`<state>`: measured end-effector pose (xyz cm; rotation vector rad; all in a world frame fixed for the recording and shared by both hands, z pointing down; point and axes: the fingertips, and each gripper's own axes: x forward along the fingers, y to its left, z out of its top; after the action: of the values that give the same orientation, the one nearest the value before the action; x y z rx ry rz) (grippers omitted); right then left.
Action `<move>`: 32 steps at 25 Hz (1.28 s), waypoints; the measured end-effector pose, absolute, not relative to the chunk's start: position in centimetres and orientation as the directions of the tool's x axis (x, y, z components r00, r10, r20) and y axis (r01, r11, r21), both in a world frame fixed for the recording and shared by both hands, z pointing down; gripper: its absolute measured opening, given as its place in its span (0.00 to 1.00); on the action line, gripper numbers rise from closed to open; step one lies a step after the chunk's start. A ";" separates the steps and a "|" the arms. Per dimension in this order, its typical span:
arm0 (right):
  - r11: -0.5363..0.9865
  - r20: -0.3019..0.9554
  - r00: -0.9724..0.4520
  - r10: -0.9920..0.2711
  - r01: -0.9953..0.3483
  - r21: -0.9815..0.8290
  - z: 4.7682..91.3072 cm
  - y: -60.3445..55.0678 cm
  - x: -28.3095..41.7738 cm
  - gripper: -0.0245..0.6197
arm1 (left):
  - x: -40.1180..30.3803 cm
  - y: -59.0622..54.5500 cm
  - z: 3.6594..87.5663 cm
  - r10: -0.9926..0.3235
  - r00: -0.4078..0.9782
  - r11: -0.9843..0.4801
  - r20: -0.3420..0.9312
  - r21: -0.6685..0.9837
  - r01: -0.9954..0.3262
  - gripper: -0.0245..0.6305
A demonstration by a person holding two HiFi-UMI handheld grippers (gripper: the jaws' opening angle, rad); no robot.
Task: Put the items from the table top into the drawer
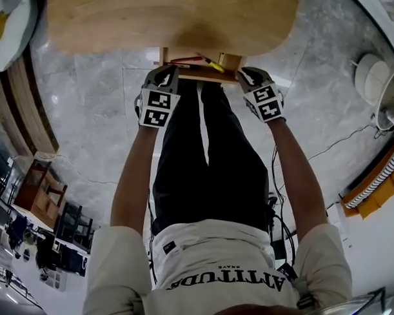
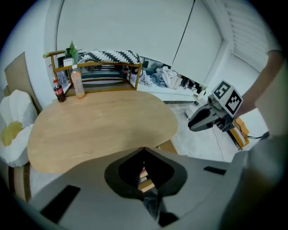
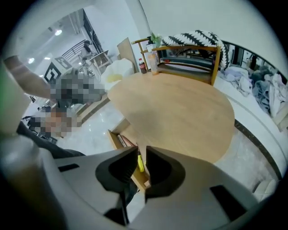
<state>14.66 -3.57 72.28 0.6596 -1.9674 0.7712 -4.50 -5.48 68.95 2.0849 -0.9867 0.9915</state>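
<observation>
The oval wooden table (image 1: 173, 19) spreads out beyond both sets of fingers, bare on its near part. Just past and below the fingertips the drawer (image 1: 200, 75) stands pulled out, with the task's things in it. The left gripper (image 2: 144, 150) has its fingers pressed together on nothing. The right gripper (image 3: 142, 150) keeps a narrow, empty gap. An orange drink bottle (image 2: 78, 84) stands far beyond the fingers; reaching for it with closed fingers would likely topple it. The yellow marker (image 3: 140, 162), straight ahead of the right fingers, lies slanted: pushing the drawer shut could jam it.
</observation>
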 end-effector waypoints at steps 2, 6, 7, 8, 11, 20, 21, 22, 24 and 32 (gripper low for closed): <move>0.665 0.869 -0.467 -0.166 -0.703 -0.251 69.5 -4.0 15.0 0.14 | -4.2 -5.8 66.4 -0.372 0.437 -0.523 0.819 0.204 -0.827 0.07; 0.663 0.848 -0.483 -0.219 -0.711 -0.234 64.5 -4.7 15.9 0.11 | -3.5 -6.3 61.5 -0.403 0.437 -0.527 0.804 0.186 -0.829 0.07; 0.660 0.844 -0.485 -0.231 -0.715 -0.230 63.4 -4.7 16.1 0.11 | -3.5 -6.1 60.3 -0.407 0.437 -0.532 0.802 0.181 -0.827 0.07; 0.655 0.839 -0.487 -0.242 -0.720 -0.229 62.3 -4.7 16.3 0.11 | -3.4 -5.9 59.3 -0.409 0.436 -0.536 0.802 0.176 -0.826 0.07; 0.639 0.825 -0.498 -0.269 -0.733 -0.234 59.2 -4.3 16.9 0.10 | -3.6 -5.2 56.4 -0.416 0.430 -0.534 0.801 0.168 -0.829 0.07; 0.624 0.750 -0.537 -0.386 -0.751 -0.217 49.1 -3.4 19.3 0.07 | -5.0 -3.3 46.7 -0.499 0.397 -0.476 0.770 0.139 -0.868 0.07; 0.620 0.742 -0.537 -0.402 -0.756 -0.211 48.1 -3.4 19.7 0.07 | -5.0 -2.9 45.7 -0.503 0.397 -0.468 0.767 0.145 -0.872 0.07; 0.616 0.734 -0.536 -0.417 -0.761 -0.206 47.1 -3.4 20.1 0.07 | -5.0 -2.4 44.8 -0.507 0.400 -0.462 0.764 0.151 -0.874 0.07; 0.608 0.714 -0.539 -0.446 -0.768 -0.200 45.1 -3.3 21.0 0.07 | -4.8 -1.7 42.9 -0.518 0.404 -0.453 0.754 0.159 -0.877 0.07; 0.587 0.644 -0.546 -0.536 -0.789 -0.180 38.8 -2.9 22.4 0.07 | -7.2 -0.2 37.2 -0.577 0.402 -0.430 0.711 0.155 -0.890 0.07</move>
<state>22.36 -2.87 38.79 1.0515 -2.2825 0.6237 -7.25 -0.15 37.16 2.1402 -1.2465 0.7885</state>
